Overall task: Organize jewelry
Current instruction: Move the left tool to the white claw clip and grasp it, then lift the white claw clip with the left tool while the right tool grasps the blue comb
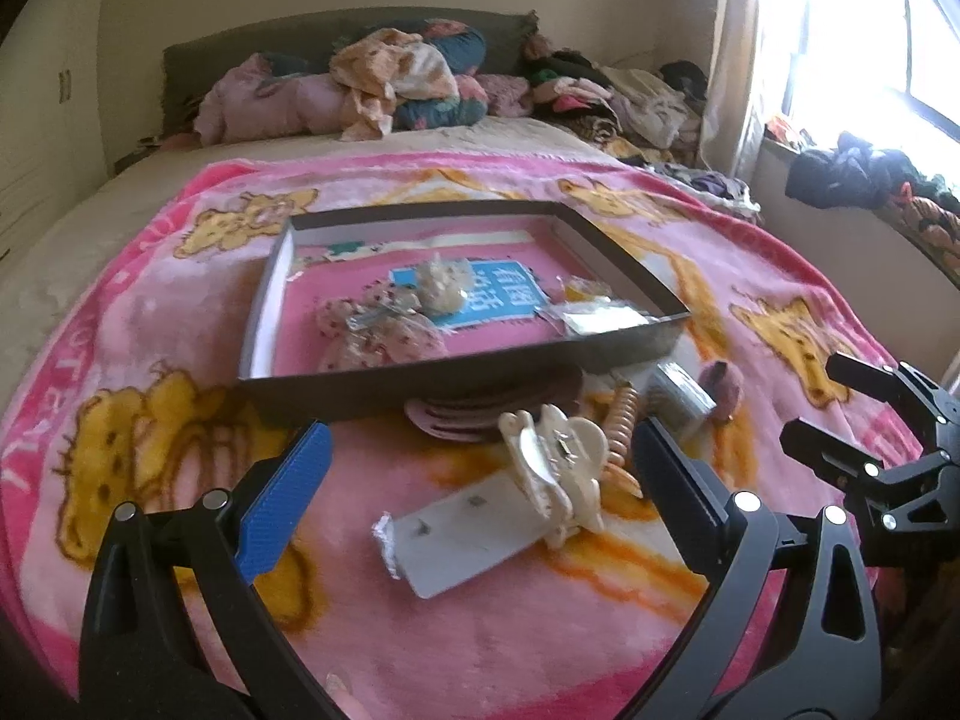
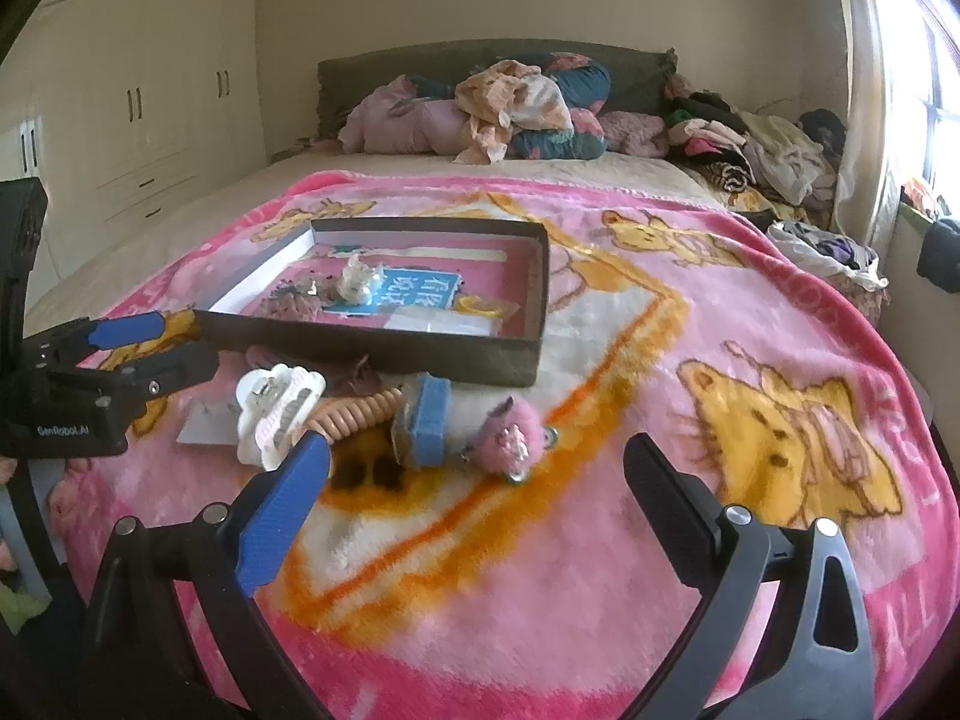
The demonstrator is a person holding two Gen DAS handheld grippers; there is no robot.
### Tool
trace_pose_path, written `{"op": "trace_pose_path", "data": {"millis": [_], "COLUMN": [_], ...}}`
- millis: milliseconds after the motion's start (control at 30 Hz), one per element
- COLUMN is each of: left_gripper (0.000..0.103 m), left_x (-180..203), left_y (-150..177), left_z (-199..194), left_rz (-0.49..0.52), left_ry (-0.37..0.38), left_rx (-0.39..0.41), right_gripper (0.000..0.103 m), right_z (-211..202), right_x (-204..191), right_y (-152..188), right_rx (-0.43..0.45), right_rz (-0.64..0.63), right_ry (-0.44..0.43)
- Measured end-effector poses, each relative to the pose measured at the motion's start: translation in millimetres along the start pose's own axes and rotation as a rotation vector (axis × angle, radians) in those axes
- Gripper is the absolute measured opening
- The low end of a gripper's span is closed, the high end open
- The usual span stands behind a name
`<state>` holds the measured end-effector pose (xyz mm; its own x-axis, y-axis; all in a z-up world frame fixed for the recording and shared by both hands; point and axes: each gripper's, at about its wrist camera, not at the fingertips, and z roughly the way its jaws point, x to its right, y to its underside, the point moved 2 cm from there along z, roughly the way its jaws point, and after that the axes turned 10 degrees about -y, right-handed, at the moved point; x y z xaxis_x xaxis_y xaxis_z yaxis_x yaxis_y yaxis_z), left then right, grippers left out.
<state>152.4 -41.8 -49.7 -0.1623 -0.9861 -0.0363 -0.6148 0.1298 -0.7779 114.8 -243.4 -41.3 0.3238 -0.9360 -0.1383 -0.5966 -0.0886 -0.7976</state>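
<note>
The left hand-held gripper (image 1: 480,474) hovers with its fingers spread wide and nothing between them; a cream hair claw (image 1: 558,474) lies just ahead between the fingers, resting on a white earring card (image 1: 456,540). The right hand-held gripper (image 2: 480,480) is likewise spread and empty, with a pink fuzzy clip (image 2: 513,438) just ahead. Beyond both sits the dark box (image 1: 420,372) on the pink blanket (image 2: 660,390).

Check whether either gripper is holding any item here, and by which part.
Nothing is held. The left gripper hangs with jaws open around the cream plastic claw hair clip without touching it; the right gripper is open and empty.
</note>
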Motion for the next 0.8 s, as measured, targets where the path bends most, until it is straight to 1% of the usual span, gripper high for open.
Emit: {"op": "trace_pose_path", "data": {"millis": [133, 200, 233, 300, 433, 500, 533, 633, 700, 800], "left_gripper": [0.09, 0.081, 0.079, 0.07, 0.061, 0.052, 0.052, 0.05, 0.044, 0.041], "left_x": [9.9, 13.7, 14.7, 17.9, 23.9, 27.8, 28.6, 29.8, 30.8, 31.0], "left_y": [3.3, 4.0, 4.3, 4.6, 6.8, 8.4, 9.2, 11.4, 12.1, 11.8], "left_z": [5.6, 8.9, 10.2, 12.9, 19.8, 23.7, 25.5, 31.8, 34.4, 38.6], "left_rz": [0.018, 0.021, 0.023, 0.029, 0.033, 0.043, 0.045, 0.04, 0.039, 0.039], "left_ry": [0.011, 0.016, 0.019, 0.026, 0.047, 0.051, 0.052, 0.055, 0.057, 0.054], "left_rx": [-0.023, -0.039, -0.044, -0.057, -0.09, -0.103, -0.11, -0.133, -0.14, -0.147], "right_gripper": [0.096, 0.095, 0.094, 0.086, 0.079, 0.075, 0.074, 0.067, 0.059, 0.054], "right_z": [-0.4, -0.5, 0.0, 3.3, 12.2, 16.4, 20.2, 28.3, 33.4, 42.0], "right_x": [3.8, 5.1, 5.6, 7.0, 5.4, 3.1, 2.0, 0.8, 0.9, 2.3], "right_y": [2.6, 3.0, 2.8, 2.1, 1.5, 1.8, 2.0, 2.3, 2.3, 0.4], "right_rx": [-0.002, 0.0, -0.001, -0.01, -0.032, -0.043, -0.053, -0.072, -0.085, -0.102], "right_rz": [0.011, 0.017, 0.021, 0.033, 0.035, 0.026, 0.027, 0.04, 0.047, 0.056], "right_ry": [-0.008, -0.02, -0.027, -0.051, -0.084, -0.1, -0.117, -0.151, -0.165, -0.178]}}
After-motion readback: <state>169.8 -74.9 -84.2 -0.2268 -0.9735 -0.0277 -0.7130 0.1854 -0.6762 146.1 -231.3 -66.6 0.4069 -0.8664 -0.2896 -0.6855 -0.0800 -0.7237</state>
